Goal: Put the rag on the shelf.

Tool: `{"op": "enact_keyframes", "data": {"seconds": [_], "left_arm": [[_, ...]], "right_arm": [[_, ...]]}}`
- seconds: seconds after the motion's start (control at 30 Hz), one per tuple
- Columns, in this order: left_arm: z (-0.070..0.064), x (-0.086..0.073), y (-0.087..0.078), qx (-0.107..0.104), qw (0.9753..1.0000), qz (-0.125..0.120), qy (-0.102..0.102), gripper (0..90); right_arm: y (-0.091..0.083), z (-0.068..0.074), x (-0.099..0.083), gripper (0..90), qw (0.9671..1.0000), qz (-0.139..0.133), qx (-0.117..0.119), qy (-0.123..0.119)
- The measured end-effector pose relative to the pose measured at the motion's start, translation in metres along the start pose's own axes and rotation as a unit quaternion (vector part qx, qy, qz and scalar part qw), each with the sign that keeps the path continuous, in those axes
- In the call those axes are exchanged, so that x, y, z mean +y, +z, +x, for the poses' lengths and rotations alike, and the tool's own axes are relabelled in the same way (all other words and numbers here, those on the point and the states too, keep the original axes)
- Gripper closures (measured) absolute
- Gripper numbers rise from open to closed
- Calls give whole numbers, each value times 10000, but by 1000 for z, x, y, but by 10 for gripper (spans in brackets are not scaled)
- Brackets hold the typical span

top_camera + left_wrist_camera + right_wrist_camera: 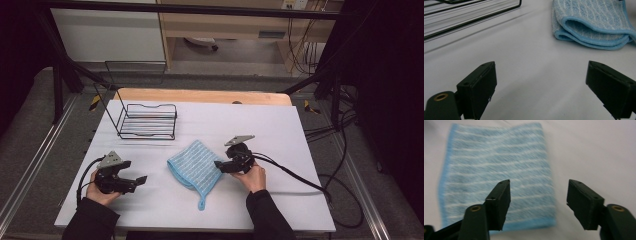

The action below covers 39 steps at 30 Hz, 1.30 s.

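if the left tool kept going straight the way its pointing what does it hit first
Probably the folded blue cloth. The left tool is open, with bare white table ahead of its jaws, and the cloth lies further along, a bit to the right. The wire rack sits off to the left, likely missed.

sleeves (90,222) — dark | grippers — black, grey plate (239,140) | cables (295,176) — black
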State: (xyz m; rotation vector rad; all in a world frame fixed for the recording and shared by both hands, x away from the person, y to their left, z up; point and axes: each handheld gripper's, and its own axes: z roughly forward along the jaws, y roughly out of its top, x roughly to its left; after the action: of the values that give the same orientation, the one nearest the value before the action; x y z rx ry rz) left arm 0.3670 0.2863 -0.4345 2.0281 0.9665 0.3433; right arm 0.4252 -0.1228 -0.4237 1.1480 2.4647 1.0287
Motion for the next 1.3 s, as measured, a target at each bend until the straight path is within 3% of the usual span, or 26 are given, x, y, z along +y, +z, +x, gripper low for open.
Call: {"op": "enact_keyframes", "data": {"seconds": [0.07, 0.13, 0.33, 0.47, 0.6, 0.93, 1.17, 1.23, 1.3], "left_arm": [[0, 0, 0, -4, 10000, 2, -4, 98], [0, 0, 0, -2, 10000, 3, -7, 99], [0, 0, 0, -8, 10000, 1, -15, 99], [0, 0, 0, -10, 10000, 4, -10, 99], [0, 0, 0, -12, 10000, 4, -16, 99], [-3, 1, 0, -31, 10000, -6, -60, 99], [-19, 8, 4, -125, 9998, 24, -158, 109], [-27, 11, 7, -155, 9996, 31, -240, 121], [-35, 16, 10, -200, 9991, 11, -369, 134]], "right_arm": [[2, -4, -3, 457, 10000, 42, -4, 13], [7, -9, -12, 531, 9998, 94, 153, 124], [9, -11, -20, 696, 9988, 158, 442, 146], [6, -7, -22, 800, 9987, 141, 443, 189], [0, -3, -24, 832, 9979, 215, 473, 382], [-21, 19, -40, 835, 9961, 253, 322, 779], [-27, 24, -51, 820, 9944, 160, 325, 992], [-28, 21, -55, 710, 9947, 48, 320, 981], [-30, 19, -56, 577, 9966, -76, 252, 785]]}}
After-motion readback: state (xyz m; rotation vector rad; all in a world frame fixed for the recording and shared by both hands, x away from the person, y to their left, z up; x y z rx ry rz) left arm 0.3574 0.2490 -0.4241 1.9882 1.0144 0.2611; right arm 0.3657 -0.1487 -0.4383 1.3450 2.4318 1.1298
